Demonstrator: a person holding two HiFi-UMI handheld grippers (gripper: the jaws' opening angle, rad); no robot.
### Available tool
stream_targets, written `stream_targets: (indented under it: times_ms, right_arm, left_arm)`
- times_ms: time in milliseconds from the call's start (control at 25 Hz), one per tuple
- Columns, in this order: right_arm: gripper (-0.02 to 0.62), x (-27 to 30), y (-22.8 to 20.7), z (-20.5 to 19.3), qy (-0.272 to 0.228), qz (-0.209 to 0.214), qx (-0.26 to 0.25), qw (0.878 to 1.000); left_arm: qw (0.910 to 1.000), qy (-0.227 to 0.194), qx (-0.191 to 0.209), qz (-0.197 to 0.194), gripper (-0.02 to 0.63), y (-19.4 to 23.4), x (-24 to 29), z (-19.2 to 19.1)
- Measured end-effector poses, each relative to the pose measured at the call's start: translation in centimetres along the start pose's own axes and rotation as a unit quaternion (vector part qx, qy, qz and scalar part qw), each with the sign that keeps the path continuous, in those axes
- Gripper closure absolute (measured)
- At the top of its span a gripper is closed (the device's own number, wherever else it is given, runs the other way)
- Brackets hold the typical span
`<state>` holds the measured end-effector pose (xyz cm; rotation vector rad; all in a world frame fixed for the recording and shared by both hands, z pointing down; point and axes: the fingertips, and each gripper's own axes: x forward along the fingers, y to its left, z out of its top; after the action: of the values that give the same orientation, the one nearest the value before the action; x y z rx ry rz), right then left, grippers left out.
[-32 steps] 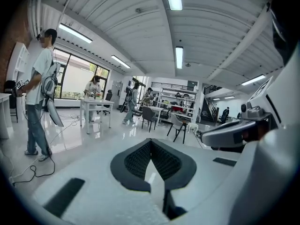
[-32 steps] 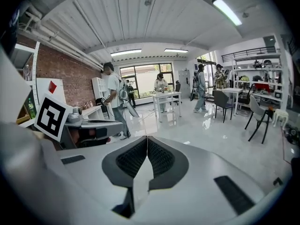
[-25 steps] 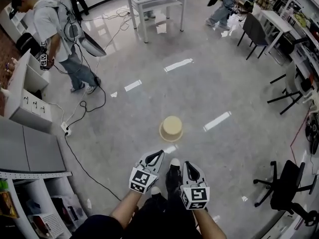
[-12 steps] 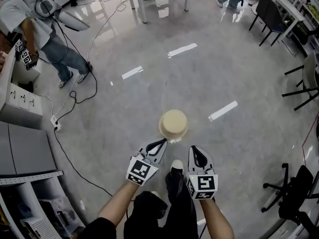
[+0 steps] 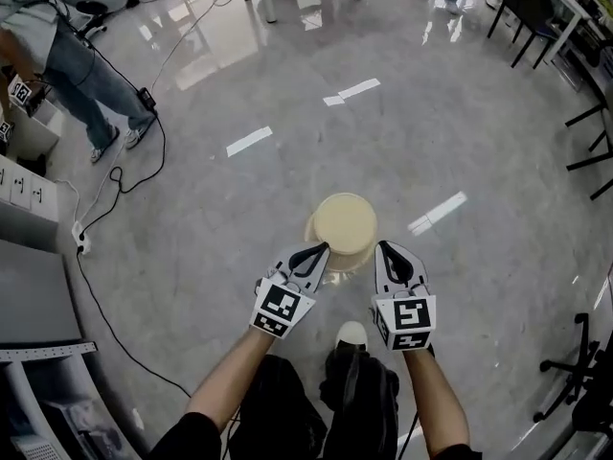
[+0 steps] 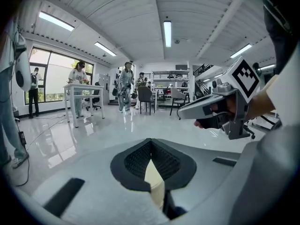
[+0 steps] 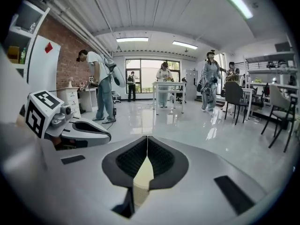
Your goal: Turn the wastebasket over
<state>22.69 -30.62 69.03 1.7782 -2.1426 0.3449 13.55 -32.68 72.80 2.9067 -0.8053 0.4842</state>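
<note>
Notes grey glossy floor [image 5: 239, 209]; on it, centre, 1 cream wastebasket [image 5: 345, 226], flat face up. Finds left gripper [image 5: 322, 247] and right gripper [image 5: 384, 247] just beside its near wall, 1 per side; both jaw pairs pressed together, empty.

Wastebasket [image 5: 345, 223]: near wall masked by tips of left gripper [image 5: 314, 250] and right gripper [image 5: 387, 248]; contact w/ either not determinable. Both gripper views: only a pale sliver visible behind the closed jaws, rest blocked by gripper body. Person [image 5: 77, 65], far left of left gripper: head and most of torso out of frame. Office chair [image 5: 592, 401], right of right gripper: cropped, base only.
</note>
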Motion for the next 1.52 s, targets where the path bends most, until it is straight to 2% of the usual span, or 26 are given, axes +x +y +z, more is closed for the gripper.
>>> stream_targets:
  times_ms: [160,240,400,560,760,920,960,1080,1160,1280,1400,1520]
  right_arm:
    - [0.584,4.3,1.0,-5.7,0.000,0.021,-0.054,0.998]
    - [0.583,5.9,1.2,-8.2,0.001,0.024,-0.043,0.999]
    - [0.583,8.5,0.6,-11.7,-0.003,0.007,-0.036,0.999]
    - [0.583,9.8,0.6,-14.0,-0.015,0.012,-0.022,1.000]
    - [0.578,10.4,-0.5,-15.9,-0.025,-0.019,-0.028,0.999]
    - [0.443,11.4,-1.8,-16.8,-0.024,-0.020,0.007,0.999]
    - [0.414,11.9,-1.9,-17.2,-0.018,-0.017,0.012,1.000]
    - [0.342,13.3,-2.8,-18.9,0.002,-0.001,0.049,0.999]
    - [0.317,14.0,-3.5,-20.1,0.015,0.009,0.082,0.996]
    - [0.301,14.8,-4.0,-21.4,0.033,0.030,0.114,0.992]
    - [0.299,15.4,-3.7,-22.1,0.045,0.064,0.163,0.984]
    - [0.301,15.6,-3.5,-22.3,0.049,0.082,0.190,0.977]
  left_arm:
    - [0.9996,0.007,-0.018,0.021,0.598,1.1,3.7,-6.9]
    - [0.9992,0.011,-0.018,0.033,0.598,1.3,4.7,-9.8]
    - [0.9978,-0.011,-0.030,0.059,0.598,2.3,6.1,-13.3]
    - [0.9974,-0.019,-0.027,0.064,0.598,1.9,7.1,-15.5]
    - [0.9965,-0.031,-0.010,0.076,0.597,1.9,7.1,-15.4]
    - [0.9958,-0.033,-0.007,0.085,0.595,2.3,7.3,-15.4]
    - [0.9962,-0.027,-0.007,0.083,0.561,2.3,7.5,-15.9]
    - [0.9963,-0.011,-0.023,0.082,0.359,2.8,8.4,-17.4]
    - [0.9958,-0.004,-0.043,0.080,0.293,3.2,8.9,-18.4]
    - [0.9932,-0.001,-0.097,0.065,0.264,3.7,9.5,-19.6]
    - [0.9882,-0.010,-0.147,0.041,0.262,3.7,9.9,-20.1]
    - [0.9860,-0.019,-0.164,0.025,0.262,3.6,10.0,-20.2]
